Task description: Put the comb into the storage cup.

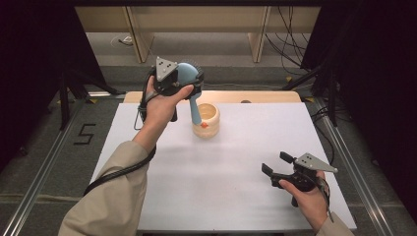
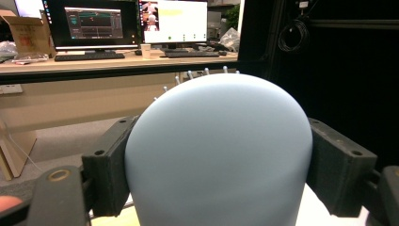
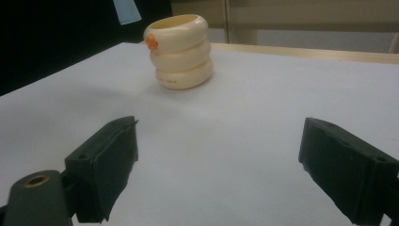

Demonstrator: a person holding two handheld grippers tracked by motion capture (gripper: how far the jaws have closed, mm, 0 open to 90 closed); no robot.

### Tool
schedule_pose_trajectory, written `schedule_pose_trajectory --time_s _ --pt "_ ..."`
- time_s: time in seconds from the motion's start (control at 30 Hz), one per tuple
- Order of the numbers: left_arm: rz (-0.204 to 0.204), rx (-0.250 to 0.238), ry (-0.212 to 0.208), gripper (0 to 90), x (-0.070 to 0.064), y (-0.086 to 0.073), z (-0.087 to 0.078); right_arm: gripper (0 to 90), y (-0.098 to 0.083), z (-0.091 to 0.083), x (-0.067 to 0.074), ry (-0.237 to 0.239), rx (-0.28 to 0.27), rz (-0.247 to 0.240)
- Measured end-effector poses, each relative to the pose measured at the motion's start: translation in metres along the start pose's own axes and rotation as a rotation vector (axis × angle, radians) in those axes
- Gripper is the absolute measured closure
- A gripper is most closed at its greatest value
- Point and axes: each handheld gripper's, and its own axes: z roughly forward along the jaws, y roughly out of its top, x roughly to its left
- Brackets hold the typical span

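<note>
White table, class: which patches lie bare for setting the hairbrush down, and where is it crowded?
The table is bare between the cream holder and the right gripper. It is crowded around the holder, where the left gripper holds the blue hairbrush.

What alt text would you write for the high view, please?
The left tool holds a blue hairbrush by its head, handle hanging down over a cream ringed cup on the white table. The right tool rests open near the front right corner.

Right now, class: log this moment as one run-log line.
left gripper: shut on blue hairbrush, handle above cream cup | right gripper: open, nothing between jaws | table
</note>
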Motion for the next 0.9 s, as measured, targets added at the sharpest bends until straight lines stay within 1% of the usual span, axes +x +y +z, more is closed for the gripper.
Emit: schedule_pose_trajectory --time_s 0.8,0.9 --pt "0.011 -0.012 -0.007 19.7 -0.0021 0.0026 0.0074 13.0 -0.0005 0.0006 -0.0008 0.001 -0.003 0.006" --pt "0.008 -0.015 -0.010 19.7 -0.0021 0.0024 0.0090 13.0 -0.0005 0.0006 -0.0006 0.000 -0.002 0.006"
